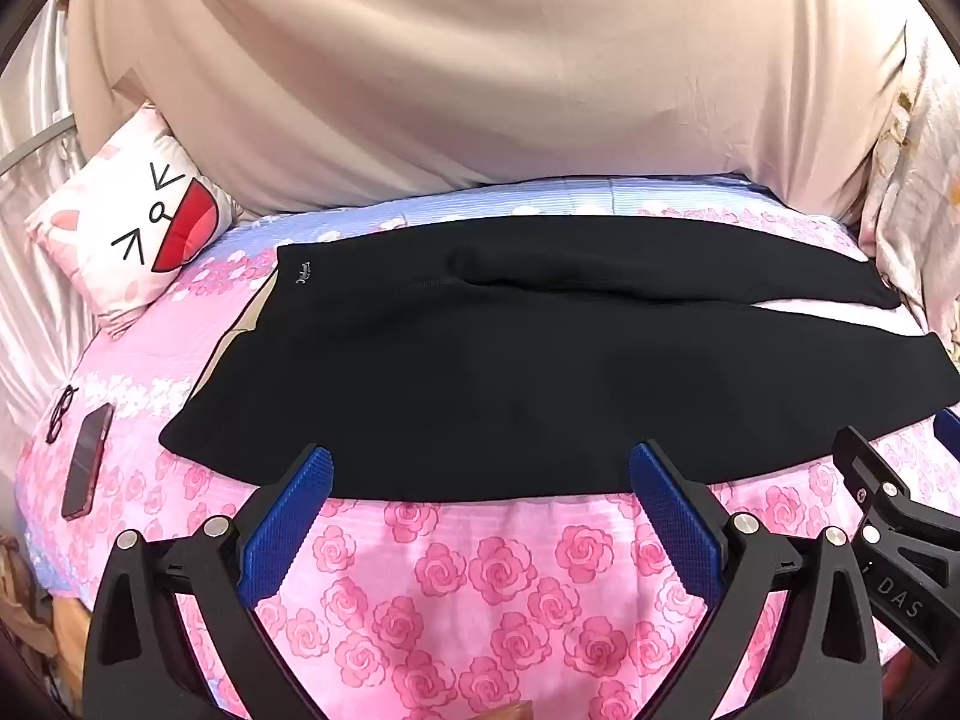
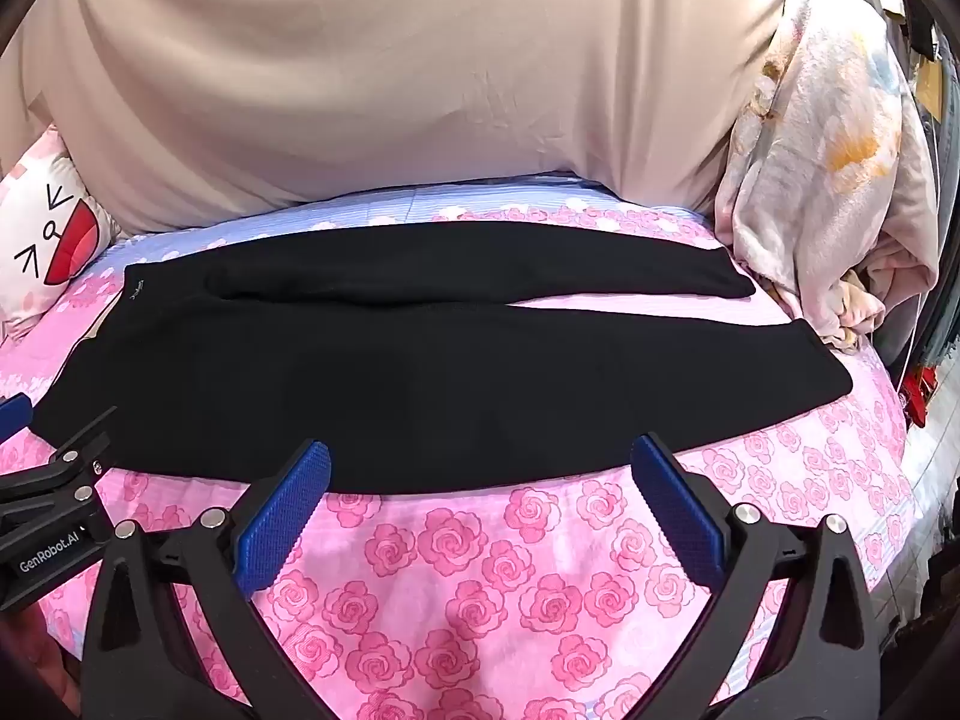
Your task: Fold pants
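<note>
left wrist: pants (image 1: pixel 480 372) on rose bedspread (image 1: pixel 480 588)

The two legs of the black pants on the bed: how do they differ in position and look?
The near leg of the black fabric pants lies closer to both grippers and looks broader; the far leg looks narrower. The near leg's cuff reaches further right than the far leg's. Both lie flat, unfolded, on the pink rose-print bedsheet, joined at the waistband on the left.
</note>
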`<state>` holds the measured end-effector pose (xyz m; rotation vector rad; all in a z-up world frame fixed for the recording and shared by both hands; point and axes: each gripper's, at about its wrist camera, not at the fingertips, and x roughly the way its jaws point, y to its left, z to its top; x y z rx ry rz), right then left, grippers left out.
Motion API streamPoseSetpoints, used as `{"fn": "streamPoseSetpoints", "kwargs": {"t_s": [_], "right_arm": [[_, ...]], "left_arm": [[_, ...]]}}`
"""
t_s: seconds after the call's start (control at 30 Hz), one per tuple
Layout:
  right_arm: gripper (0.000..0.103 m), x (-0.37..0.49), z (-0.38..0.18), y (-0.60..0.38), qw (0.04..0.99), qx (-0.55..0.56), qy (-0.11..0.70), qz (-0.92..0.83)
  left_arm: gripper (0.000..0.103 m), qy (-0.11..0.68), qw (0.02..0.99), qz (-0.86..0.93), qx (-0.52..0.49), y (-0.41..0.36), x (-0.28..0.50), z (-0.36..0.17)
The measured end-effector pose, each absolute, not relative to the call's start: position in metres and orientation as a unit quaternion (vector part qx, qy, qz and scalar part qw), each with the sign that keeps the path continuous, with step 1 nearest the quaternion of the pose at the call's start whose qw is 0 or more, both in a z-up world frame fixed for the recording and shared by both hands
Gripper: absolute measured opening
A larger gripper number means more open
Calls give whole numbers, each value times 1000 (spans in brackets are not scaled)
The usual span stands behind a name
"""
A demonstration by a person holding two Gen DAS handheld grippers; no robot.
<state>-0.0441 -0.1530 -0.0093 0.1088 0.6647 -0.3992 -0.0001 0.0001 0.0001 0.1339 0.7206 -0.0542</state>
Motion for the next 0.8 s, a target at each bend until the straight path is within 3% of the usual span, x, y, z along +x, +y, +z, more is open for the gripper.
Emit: {"fn": "streamPoseSetpoints", "kwargs": {"t_s": [0.8], "right_arm": [[98, -33, -17, -144, 919, 50, 342, -188]], "left_arm": [[98, 366, 928, -28, 70, -1, 4, -5]]}}
